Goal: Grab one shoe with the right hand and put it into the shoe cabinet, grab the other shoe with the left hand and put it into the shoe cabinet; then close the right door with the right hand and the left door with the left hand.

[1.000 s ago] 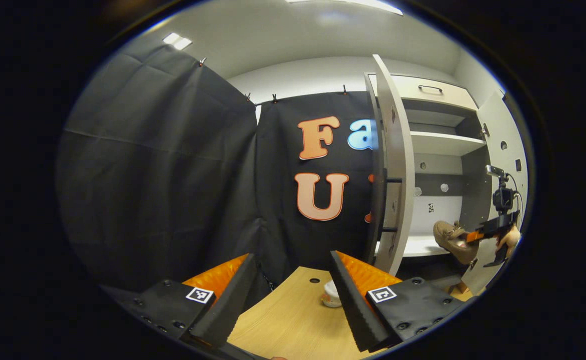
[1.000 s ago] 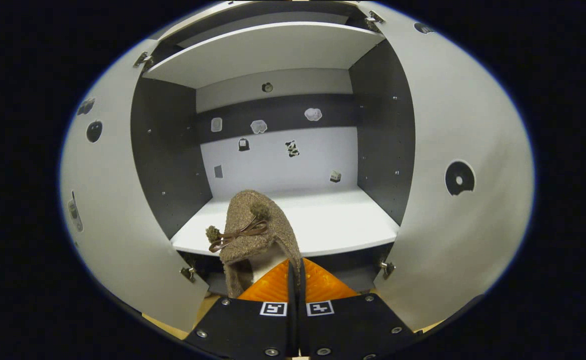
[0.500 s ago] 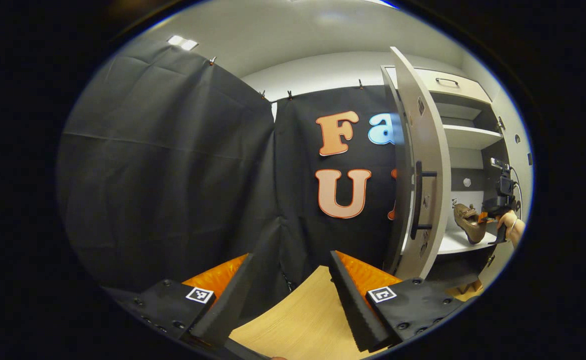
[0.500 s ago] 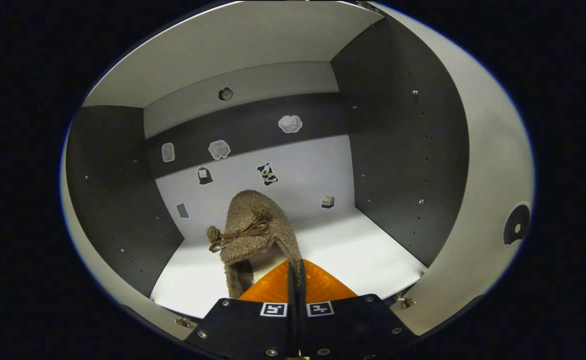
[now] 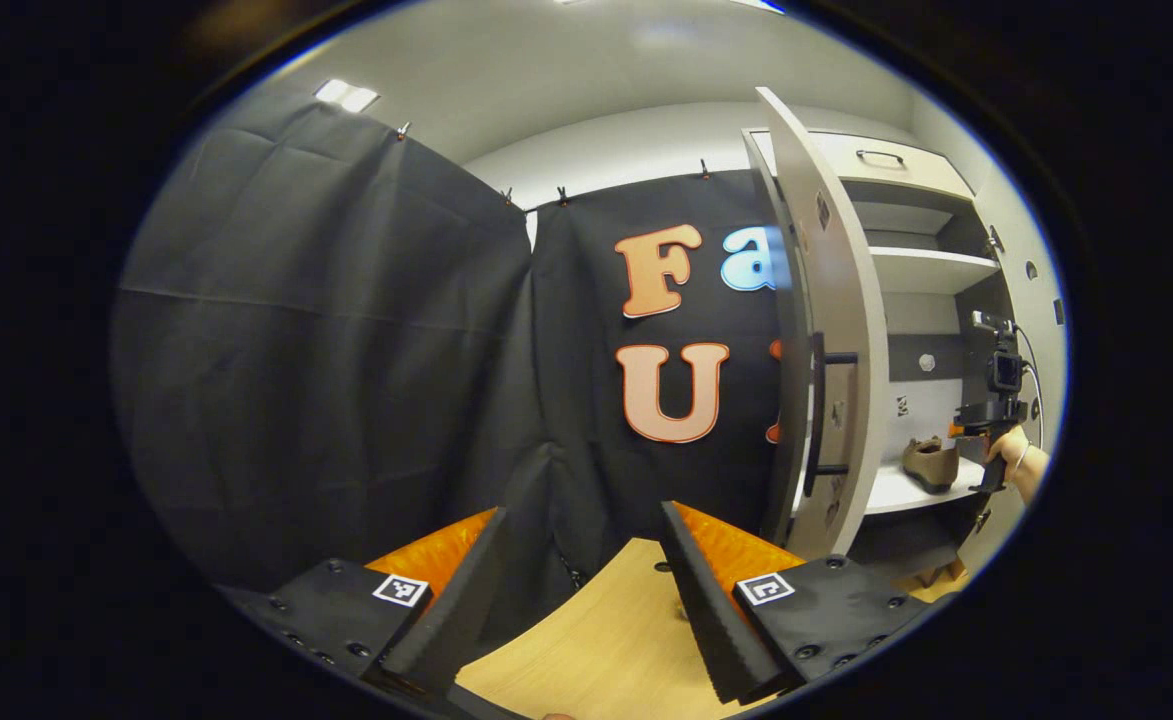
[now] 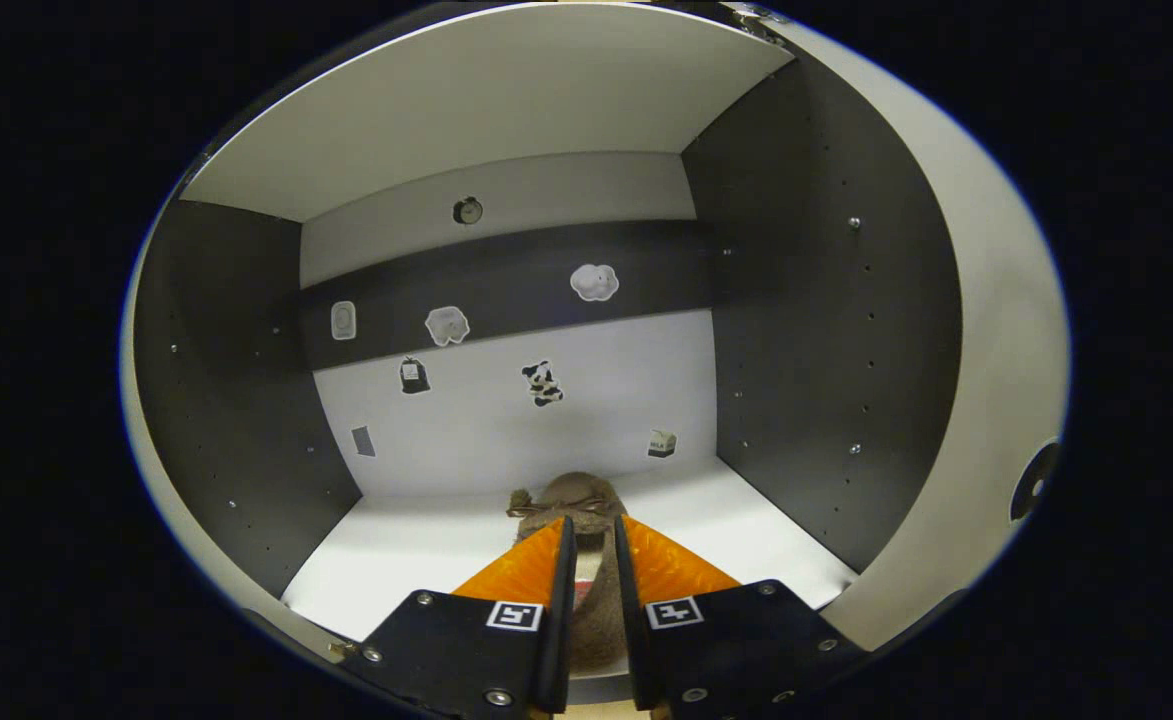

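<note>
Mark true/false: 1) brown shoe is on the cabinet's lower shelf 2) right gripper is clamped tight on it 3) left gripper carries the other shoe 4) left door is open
1) True: the brown shoe rests on the cabinet's lower shelf.
2) False: the right gripper has its fingers parted around the heel, with a gap showing.
3) False: the left gripper is open with nothing between its fingers, above a wooden tabletop.
4) True: the left door stands open.
</note>
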Demonstrator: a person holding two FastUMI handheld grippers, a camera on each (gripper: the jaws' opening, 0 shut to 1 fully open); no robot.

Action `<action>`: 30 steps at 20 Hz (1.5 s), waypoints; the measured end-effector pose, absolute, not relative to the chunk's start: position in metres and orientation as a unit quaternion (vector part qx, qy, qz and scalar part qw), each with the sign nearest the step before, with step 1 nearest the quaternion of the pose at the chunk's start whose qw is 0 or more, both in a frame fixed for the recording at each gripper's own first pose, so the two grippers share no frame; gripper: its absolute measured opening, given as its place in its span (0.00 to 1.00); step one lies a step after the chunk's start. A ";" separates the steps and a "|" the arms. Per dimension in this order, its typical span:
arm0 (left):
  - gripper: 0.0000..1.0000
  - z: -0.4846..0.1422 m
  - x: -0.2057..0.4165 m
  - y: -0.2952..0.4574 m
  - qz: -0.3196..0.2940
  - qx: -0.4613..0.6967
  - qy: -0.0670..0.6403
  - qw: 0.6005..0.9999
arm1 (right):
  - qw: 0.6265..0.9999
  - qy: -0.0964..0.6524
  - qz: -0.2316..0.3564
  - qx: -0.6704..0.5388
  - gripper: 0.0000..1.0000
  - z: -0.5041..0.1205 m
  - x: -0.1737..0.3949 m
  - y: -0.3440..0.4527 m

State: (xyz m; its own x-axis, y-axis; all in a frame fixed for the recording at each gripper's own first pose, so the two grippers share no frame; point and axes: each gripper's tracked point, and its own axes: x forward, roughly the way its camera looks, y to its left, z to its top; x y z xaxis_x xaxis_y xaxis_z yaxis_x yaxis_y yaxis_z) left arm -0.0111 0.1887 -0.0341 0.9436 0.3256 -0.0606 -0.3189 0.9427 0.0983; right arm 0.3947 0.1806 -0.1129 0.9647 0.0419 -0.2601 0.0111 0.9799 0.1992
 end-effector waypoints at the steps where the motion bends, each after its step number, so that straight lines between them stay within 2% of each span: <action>1: 0.96 -0.035 0.004 0.174 0.152 0.041 0.038 0.987 | 0.987 0.128 0.011 0.099 0.25 -0.108 0.385 0.180; 7: 0.94 -0.042 0.013 0.115 0.084 0.018 0.038 0.996 | 0.993 0.073 0.037 0.088 0.54 -0.062 0.297 0.174; 8: 0.94 -0.045 0.013 0.101 0.066 0.011 0.037 0.997 | 0.994 0.063 0.039 0.086 0.64 -0.053 0.281 0.170; 9: 0.94 -0.047 0.012 0.088 0.050 0.008 0.037 0.998 | 0.994 0.057 0.043 0.085 0.70 -0.046 0.266 0.167; 10: 0.96 -0.051 0.010 0.075 0.035 0.006 0.040 0.999 | 0.994 0.054 0.046 0.083 0.81 -0.041 0.252 0.161; 12: 0.94 -0.053 0.007 0.046 -0.001 -0.009 0.044 0.999 | 0.994 0.050 0.046 0.081 0.92 -0.032 0.223 0.148; 19: 0.94 -0.103 -0.001 -0.046 -0.104 -0.024 0.095 0.990 | 0.996 0.024 0.032 0.075 0.93 -0.027 0.119 0.109; 24: 0.99 -0.184 -0.002 -0.076 -0.115 -0.016 0.168 0.979 | 0.997 0.010 0.020 0.072 0.93 -0.022 0.073 0.076; 25: 0.94 -0.199 0.001 -0.078 -0.115 -0.018 0.183 0.976 | 0.997 0.009 0.018 0.073 0.93 -0.022 0.067 0.071; 26: 0.97 -0.216 0.003 -0.081 -0.115 -0.021 0.199 0.973 | 0.997 0.008 0.018 0.072 0.93 -0.024 0.062 0.068; 30: 0.96 -0.301 0.001 -0.091 -0.117 -0.011 0.280 0.953 | 0.999 0.014 0.000 0.051 0.93 -0.036 0.043 0.044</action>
